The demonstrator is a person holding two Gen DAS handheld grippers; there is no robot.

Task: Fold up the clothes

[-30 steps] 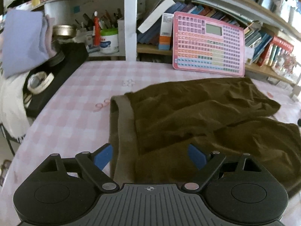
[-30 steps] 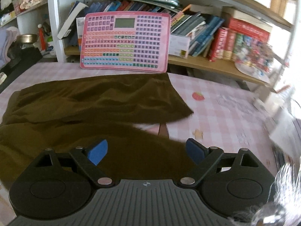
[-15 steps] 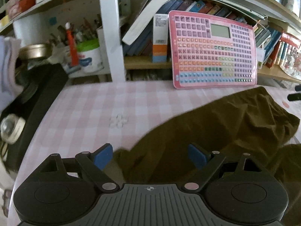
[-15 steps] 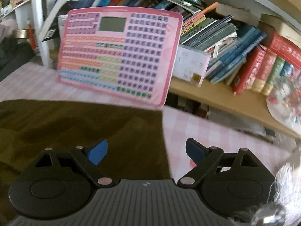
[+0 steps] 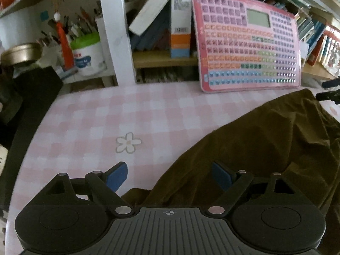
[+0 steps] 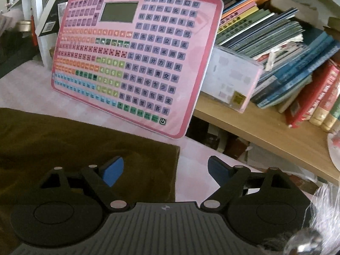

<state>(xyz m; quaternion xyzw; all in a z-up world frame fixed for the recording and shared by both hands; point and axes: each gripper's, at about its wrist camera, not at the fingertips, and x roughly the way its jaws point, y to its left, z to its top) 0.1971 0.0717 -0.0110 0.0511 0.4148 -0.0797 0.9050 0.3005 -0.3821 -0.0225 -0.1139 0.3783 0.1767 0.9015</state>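
Left wrist: left gripper spread over shorts waistband corner, right gripper spread over hem corner; next, pinch both.

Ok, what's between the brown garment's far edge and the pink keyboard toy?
Only a bare strip of pink checked tablecloth separates the brown garment from the pink keyboard toy; the right wrist view shows it.

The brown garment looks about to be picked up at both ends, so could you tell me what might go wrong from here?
1. The right gripper straddles the brown garment at its corner; closing may catch little cloth.
2. The pink keyboard toy leans close behind and could be knocked.
3. The left gripper may pinch bunched layers.
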